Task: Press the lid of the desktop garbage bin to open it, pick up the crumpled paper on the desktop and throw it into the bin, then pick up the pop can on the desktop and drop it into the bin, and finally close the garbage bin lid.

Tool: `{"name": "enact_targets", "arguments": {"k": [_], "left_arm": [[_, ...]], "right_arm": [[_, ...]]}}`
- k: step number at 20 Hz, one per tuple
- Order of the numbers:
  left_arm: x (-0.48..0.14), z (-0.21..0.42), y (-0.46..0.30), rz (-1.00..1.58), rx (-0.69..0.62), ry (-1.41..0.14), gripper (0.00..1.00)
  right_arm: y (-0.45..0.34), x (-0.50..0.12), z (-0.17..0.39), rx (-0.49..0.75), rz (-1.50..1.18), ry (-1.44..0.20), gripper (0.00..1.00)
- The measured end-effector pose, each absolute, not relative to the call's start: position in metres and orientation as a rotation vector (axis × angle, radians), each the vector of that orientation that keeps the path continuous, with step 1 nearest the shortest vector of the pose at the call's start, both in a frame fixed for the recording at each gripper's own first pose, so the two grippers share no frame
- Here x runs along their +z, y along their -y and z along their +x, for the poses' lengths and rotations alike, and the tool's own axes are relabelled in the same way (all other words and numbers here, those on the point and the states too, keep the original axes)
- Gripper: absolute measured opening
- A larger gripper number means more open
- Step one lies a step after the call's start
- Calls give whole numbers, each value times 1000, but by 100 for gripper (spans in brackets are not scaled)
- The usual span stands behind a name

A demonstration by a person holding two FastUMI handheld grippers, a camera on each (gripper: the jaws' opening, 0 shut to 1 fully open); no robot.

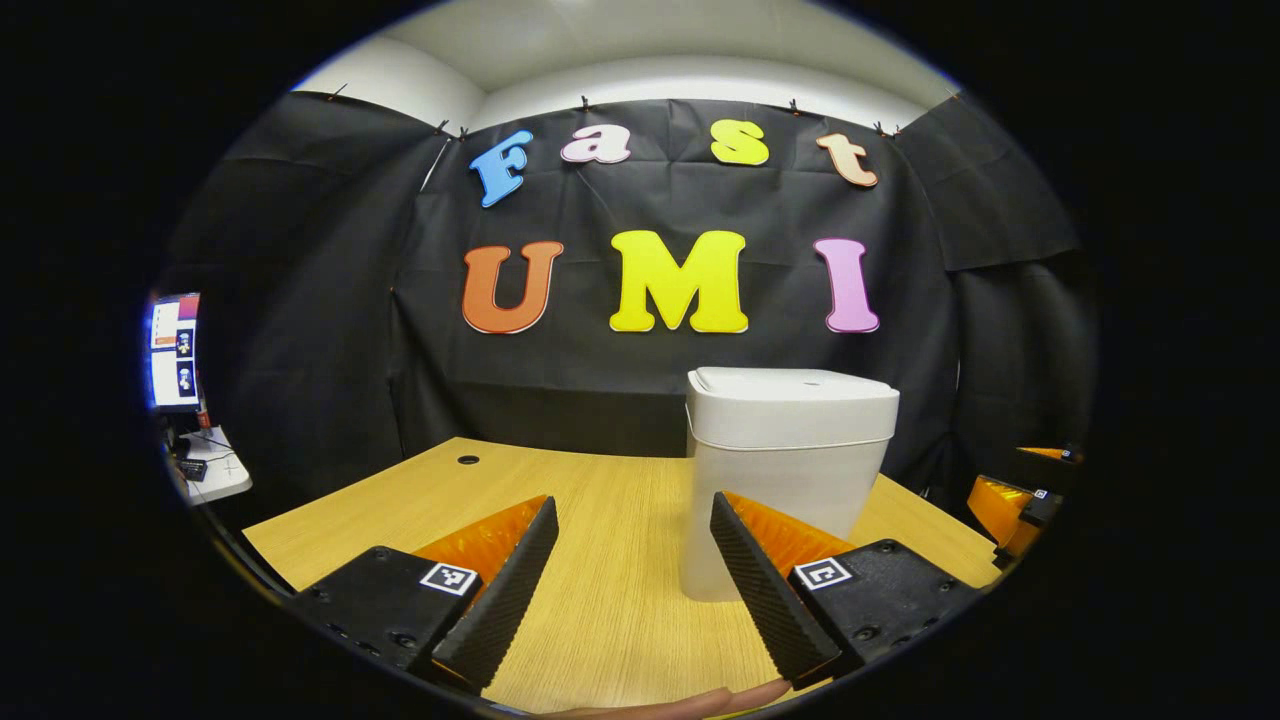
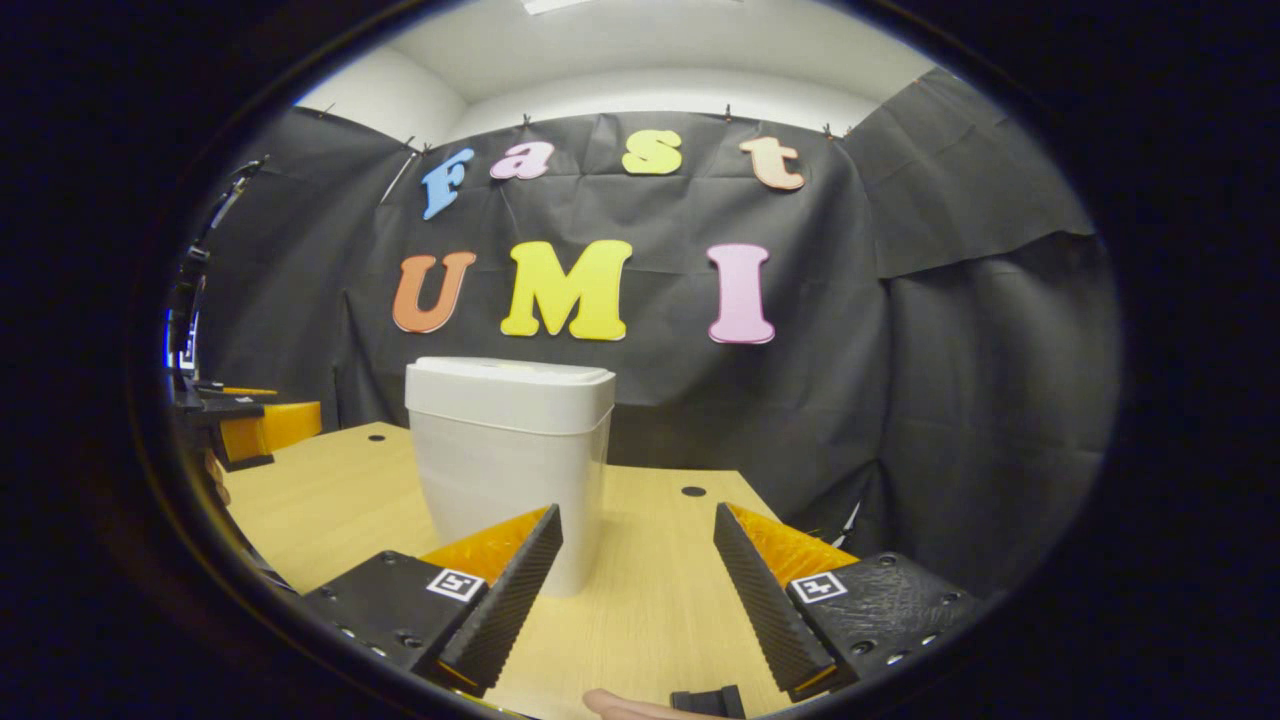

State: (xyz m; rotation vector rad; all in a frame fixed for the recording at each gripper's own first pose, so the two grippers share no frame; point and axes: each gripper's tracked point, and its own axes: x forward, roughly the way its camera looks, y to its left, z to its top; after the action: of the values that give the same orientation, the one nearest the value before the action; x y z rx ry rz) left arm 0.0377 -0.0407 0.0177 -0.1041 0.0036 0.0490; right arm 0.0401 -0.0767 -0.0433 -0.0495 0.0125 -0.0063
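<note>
a: left gripper view?
b: left gripper (image 1: 632, 560) spread wide, empty; one garbage bin (image 1: 785, 470) on the desk (image 1: 600, 500), lid down, base partly hidden by a finger.
a: right gripper view?
b: right gripper (image 2: 637, 565) likewise agape; same bin (image 2: 508, 455) ahead-left, other gripper (image 2: 250, 425) cut off at the edge.

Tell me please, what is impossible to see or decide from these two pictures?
- Inside of the bin: hidden by its shut lid, left and right gripper views.
- Bin's lower corner: covered by the left gripper fingers, left gripper view.
- Far gripper: cut off by the picture edge, right gripper view, so its opening is unclear there.
</note>
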Motion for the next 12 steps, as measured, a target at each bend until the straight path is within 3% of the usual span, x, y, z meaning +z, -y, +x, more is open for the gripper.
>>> {"name": "enact_targets", "arguments": {"k": [12], "left_arm": [[22, 32, 43, -82, 51, 15, 99]], "right_arm": [[77, -45, 38, -18, -79, 2, 98]]}}
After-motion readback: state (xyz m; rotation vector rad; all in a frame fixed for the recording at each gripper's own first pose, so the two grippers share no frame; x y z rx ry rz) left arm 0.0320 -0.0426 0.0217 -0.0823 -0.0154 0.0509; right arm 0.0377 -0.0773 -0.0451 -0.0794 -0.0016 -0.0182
